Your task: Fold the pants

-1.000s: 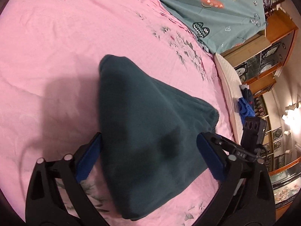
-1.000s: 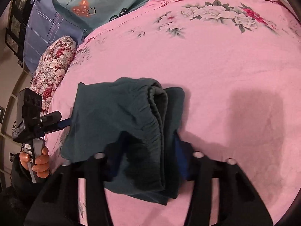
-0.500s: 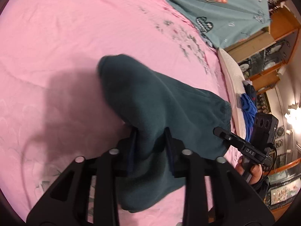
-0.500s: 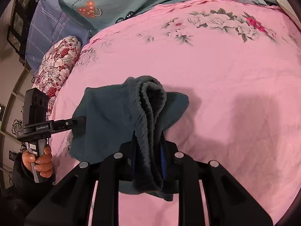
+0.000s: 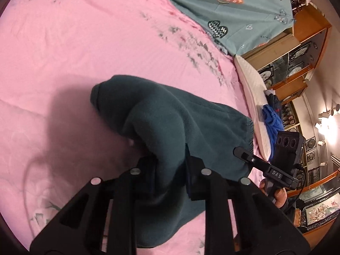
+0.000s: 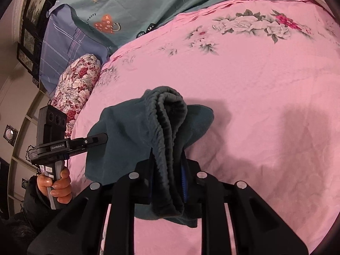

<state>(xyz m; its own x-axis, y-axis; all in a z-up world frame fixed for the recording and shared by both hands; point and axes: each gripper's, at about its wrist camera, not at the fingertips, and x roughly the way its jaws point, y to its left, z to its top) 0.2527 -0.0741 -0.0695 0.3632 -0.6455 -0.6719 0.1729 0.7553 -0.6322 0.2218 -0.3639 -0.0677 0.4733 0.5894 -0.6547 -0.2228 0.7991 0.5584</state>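
Observation:
Dark teal fleece pants (image 5: 170,123), folded into a thick bundle, hang between my two grippers above a pink bedsheet (image 5: 74,42). My left gripper (image 5: 170,163) is shut on the bundle's near end. My right gripper (image 6: 167,170) is shut on the gathered elastic waistband (image 6: 165,114) of the pants (image 6: 127,131). The right gripper also shows in the left wrist view (image 5: 250,159), and the left gripper in the right wrist view (image 6: 95,140). The cloth sags between them and its far fold touches the sheet.
A teal quilt with heart prints (image 5: 233,10) lies at the bed's far end. A floral bolster (image 6: 78,85) and a blue checked pillow (image 6: 68,38) sit at the bed's left. A white pillow (image 5: 252,85), blue clothes (image 5: 272,116) and wooden cabinets (image 5: 297,48) stand by the right side.
Both grippers have closed on the pants, which lay flat on the sheet a second ago. The bundle is now lifted and bunched between them.

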